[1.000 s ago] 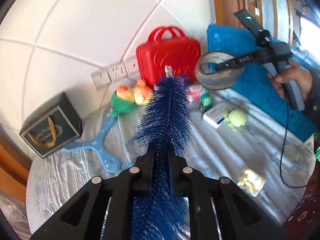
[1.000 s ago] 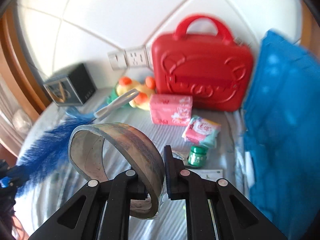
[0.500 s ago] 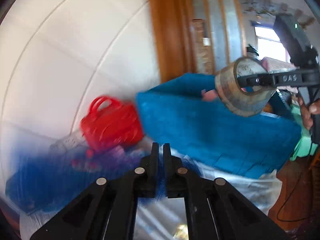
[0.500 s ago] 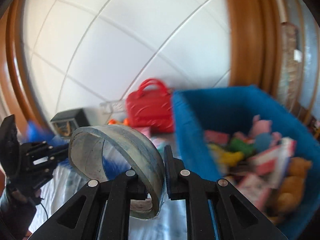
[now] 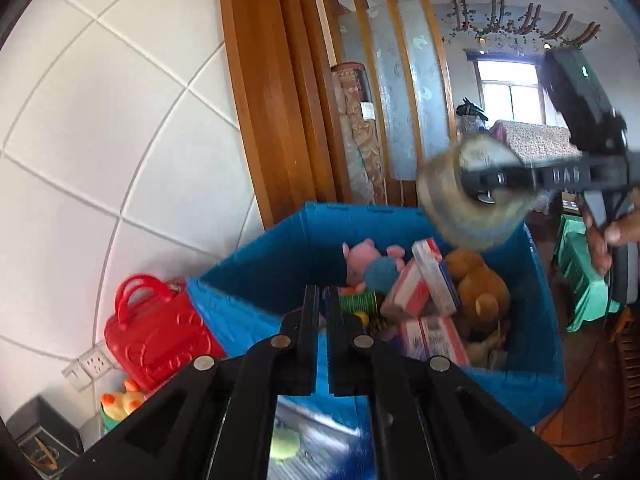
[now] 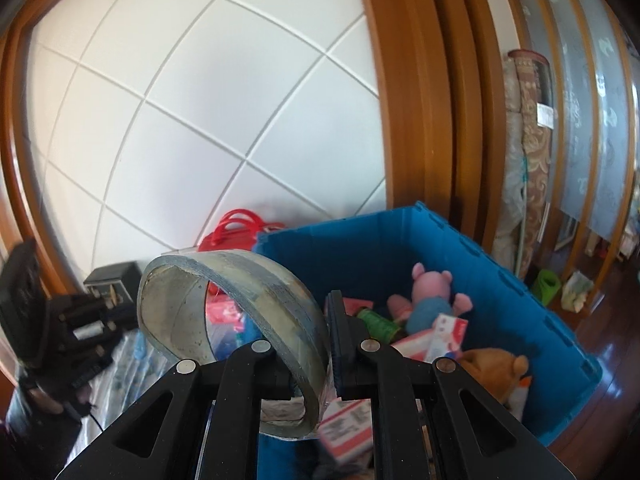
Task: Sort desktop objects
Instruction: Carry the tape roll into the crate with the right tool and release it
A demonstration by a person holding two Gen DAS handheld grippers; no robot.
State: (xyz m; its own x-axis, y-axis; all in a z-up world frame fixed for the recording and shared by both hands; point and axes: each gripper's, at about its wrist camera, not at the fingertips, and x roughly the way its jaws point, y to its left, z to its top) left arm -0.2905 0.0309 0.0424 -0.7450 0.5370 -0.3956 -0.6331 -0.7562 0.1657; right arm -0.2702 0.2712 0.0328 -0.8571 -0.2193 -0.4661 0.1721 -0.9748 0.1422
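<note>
My right gripper (image 6: pixel 323 320) is shut on a large roll of clear tape (image 6: pixel 240 312) and holds it above the near edge of the blue bin (image 6: pixel 400 252). It also shows in the left wrist view, with the tape roll (image 5: pixel 460 208) over the bin (image 5: pixel 272 260). The bin holds a pink pig plush (image 5: pixel 360 258), a brown bear (image 5: pixel 478 284) and red and white boxes (image 5: pixel 424 288). My left gripper (image 5: pixel 323 304) points at the bin with its jaws almost together. The blue brush is hidden except for a blue blur low between the arms (image 5: pixel 360 432).
A red toy suitcase (image 5: pixel 152 340) stands against the wall left of the bin. A duck toy (image 5: pixel 120 402) and a dark box (image 5: pixel 36 436) sit on the table below it. Wooden posts rise behind the bin.
Both grippers have swung right from the table to the blue bin. The blue brush no longer sticks out ahead of my left jaws. The tape roll stays in my right gripper.
</note>
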